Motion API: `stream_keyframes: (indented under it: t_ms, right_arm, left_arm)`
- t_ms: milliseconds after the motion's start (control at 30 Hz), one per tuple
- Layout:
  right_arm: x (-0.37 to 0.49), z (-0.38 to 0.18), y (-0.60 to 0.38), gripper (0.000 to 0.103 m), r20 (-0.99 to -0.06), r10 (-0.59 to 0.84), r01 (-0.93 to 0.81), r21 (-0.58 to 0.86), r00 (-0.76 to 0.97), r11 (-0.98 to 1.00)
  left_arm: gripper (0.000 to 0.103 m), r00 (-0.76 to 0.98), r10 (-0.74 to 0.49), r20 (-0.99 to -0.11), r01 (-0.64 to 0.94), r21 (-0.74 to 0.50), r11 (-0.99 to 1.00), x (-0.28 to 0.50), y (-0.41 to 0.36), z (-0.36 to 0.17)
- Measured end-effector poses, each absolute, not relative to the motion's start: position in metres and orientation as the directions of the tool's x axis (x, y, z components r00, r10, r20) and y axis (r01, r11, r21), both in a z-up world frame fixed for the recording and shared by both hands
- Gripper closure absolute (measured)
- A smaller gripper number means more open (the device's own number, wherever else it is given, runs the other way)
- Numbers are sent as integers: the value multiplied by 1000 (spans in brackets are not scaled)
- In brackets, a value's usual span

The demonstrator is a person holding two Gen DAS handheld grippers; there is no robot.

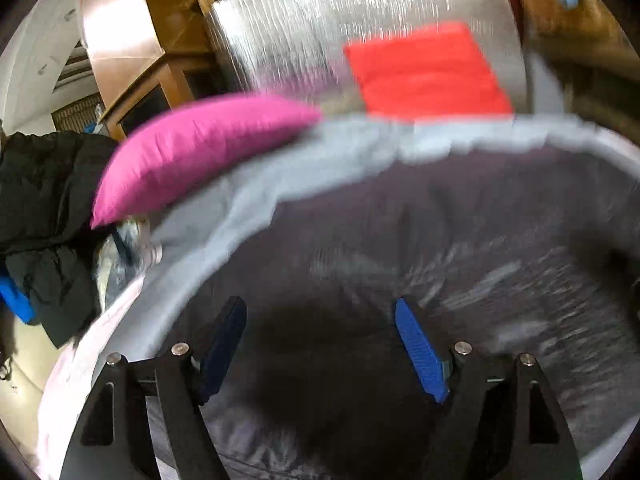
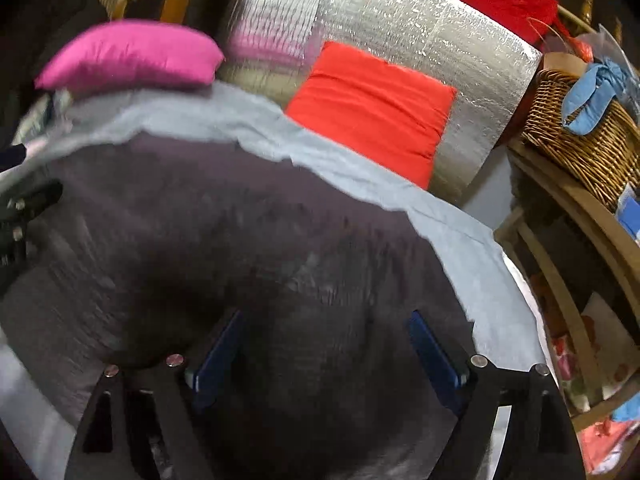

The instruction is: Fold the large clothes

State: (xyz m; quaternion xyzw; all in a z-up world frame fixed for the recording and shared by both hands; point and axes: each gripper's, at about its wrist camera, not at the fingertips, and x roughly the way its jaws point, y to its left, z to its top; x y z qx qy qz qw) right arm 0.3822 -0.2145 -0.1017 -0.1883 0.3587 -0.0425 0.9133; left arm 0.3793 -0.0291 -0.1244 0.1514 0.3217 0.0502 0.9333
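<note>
A large dark grey garment (image 1: 440, 240) lies spread flat on a light grey sheet (image 1: 340, 148) and fills the lower part of both wrist views. My left gripper (image 1: 320, 308) hovers over it, open, with its blue pads (image 1: 420, 352) wide apart and only cloth showing below them. My right gripper (image 2: 325, 318) is likewise open above the same garment (image 2: 200, 220), nothing held between its fingers. The left gripper's black frame (image 2: 20, 216) shows at the left edge of the right wrist view. Both pictures are blurred.
A pink pillow (image 2: 132, 56) and a red cushion (image 2: 372, 108) lie at the far edge of the sheet (image 2: 460, 232), against a silver foil mat (image 2: 400, 20). A wicker basket (image 2: 580, 136) sits on wooden shelves at the right. Black clothes (image 1: 44, 200) are piled at the left.
</note>
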Motion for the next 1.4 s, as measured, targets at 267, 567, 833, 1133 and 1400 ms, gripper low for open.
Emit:
stream_keyframes:
  t_ms: [267, 567, 833, 1133, 1400]
  right_arm:
    - [393, -107, -241, 1, -715, -250, 53, -287, 653, 957]
    - [293, -57, -239, 0, -597, -170, 75, -181, 784, 981]
    - [320, -112, -260, 0, -688, -174, 81, -166, 705, 983]
    - [337, -122, -269, 0, -728, -136, 87, -105, 672, 991]
    - [321, -64, -256, 0, -645, -87, 89, -29, 759, 996]
  left_arm:
    - [24, 749, 203, -630, -8, 298, 955, 375, -24, -110]
    - [24, 816, 217, -536, -125, 203, 971, 299, 22, -79]
    - [22, 724, 263, -638, -153, 223, 963, 323, 46, -131]
    - [22, 717, 279, -639, -146, 254, 956, 328, 42, -130]
    - [22, 802, 225, -554, -144, 185, 972, 305, 14, -85]
